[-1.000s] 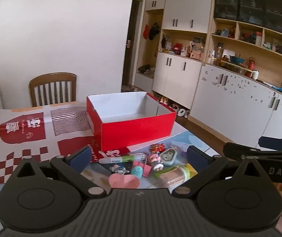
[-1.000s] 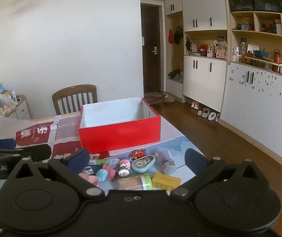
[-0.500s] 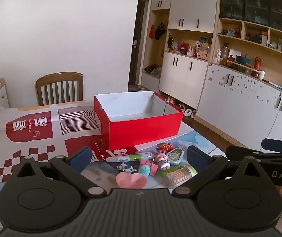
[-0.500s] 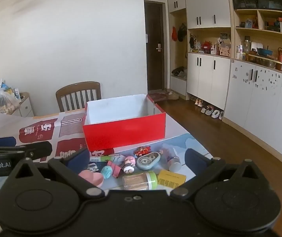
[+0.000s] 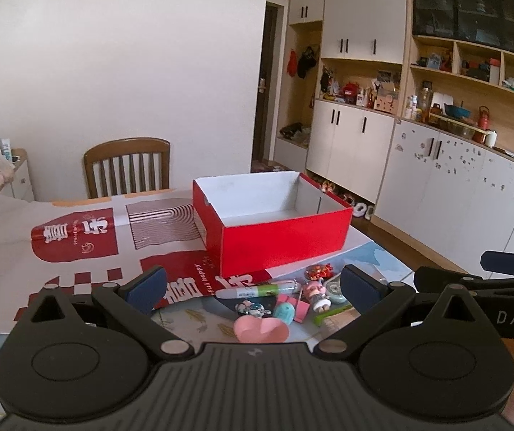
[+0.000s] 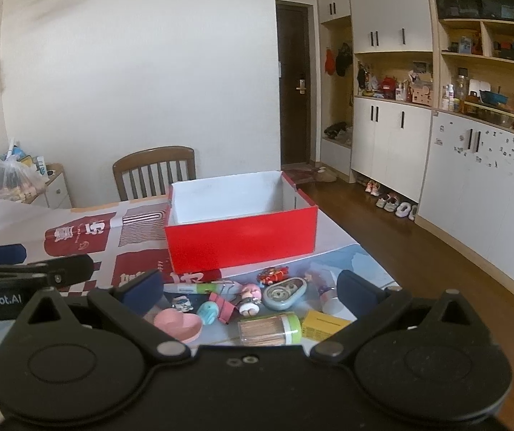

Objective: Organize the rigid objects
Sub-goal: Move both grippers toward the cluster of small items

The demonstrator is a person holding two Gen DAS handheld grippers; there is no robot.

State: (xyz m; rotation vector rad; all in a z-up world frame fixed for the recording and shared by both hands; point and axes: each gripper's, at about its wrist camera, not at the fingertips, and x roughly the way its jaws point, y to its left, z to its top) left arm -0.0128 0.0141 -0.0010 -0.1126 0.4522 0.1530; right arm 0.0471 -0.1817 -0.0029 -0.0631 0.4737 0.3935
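Both the left gripper (image 5: 253,287) and the right gripper (image 6: 249,287) hung spread wide and empty above a cluster of small items, including a pink dish (image 6: 178,324), a toothpick jar (image 6: 269,329) and a green marker (image 5: 253,291), just before the red box (image 6: 241,240), with a wooden chair (image 6: 154,170) behind.

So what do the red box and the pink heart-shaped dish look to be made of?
Red box: likely cardboard, with thin flat walls, a matte white inside and a slightly glossy red outside. Pink heart-shaped dish: probably smooth plastic, though possibly glazed ceramic, given its even colour, soft sheen and rounded rim.
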